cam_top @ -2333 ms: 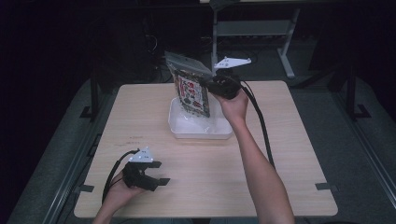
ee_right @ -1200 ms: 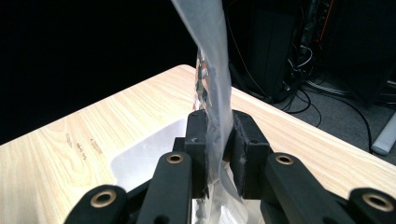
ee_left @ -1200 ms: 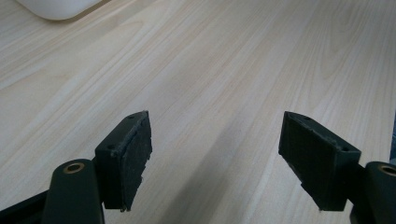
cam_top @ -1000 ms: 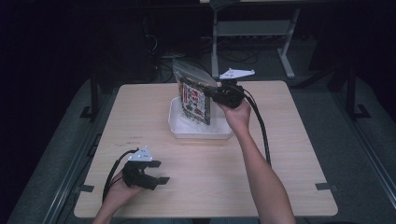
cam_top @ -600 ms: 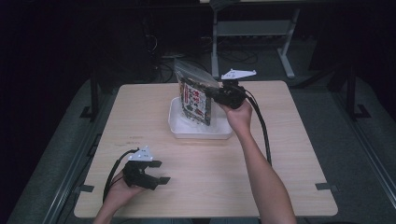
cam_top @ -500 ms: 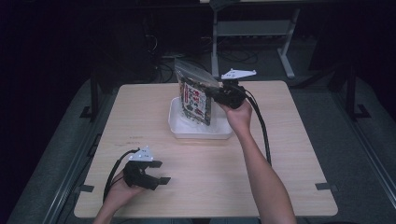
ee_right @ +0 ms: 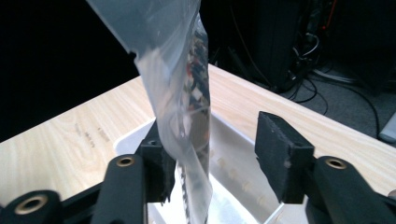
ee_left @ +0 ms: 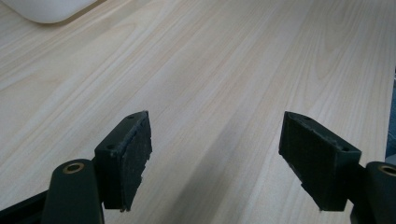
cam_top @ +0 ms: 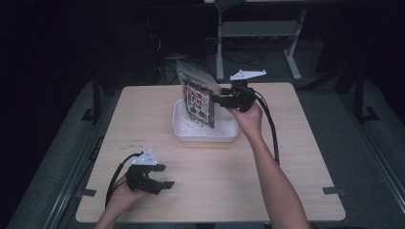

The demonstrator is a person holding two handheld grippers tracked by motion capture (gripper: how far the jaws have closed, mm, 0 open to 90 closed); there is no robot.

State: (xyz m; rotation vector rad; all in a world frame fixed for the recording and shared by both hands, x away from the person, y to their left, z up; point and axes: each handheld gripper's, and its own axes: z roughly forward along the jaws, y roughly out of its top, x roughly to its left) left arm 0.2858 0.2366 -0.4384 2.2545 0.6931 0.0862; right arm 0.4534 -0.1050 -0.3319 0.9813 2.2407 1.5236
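Right gripper (cam_top: pixel 218 99) jaws have just been opening: a second ago they were clamped on the snack bag (cam_top: pixel 197 98), now they stand apart. In the right gripper view the bag (ee_right: pixel 180 102) lies against the left pad, clear of the right one, so no grip. Bag stands roughly upright in the white tray (cam_top: pixel 191 136) at the bench's (cam_top: pixel 286 186) far middle, same spot as before. Left gripper (cam_top: pixel 162 176) unchanged: open, nothing between its jaws, low over the near-left bench.

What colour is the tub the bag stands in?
White. The tub shows best in the high view, holding the clear, busy-printed bag.
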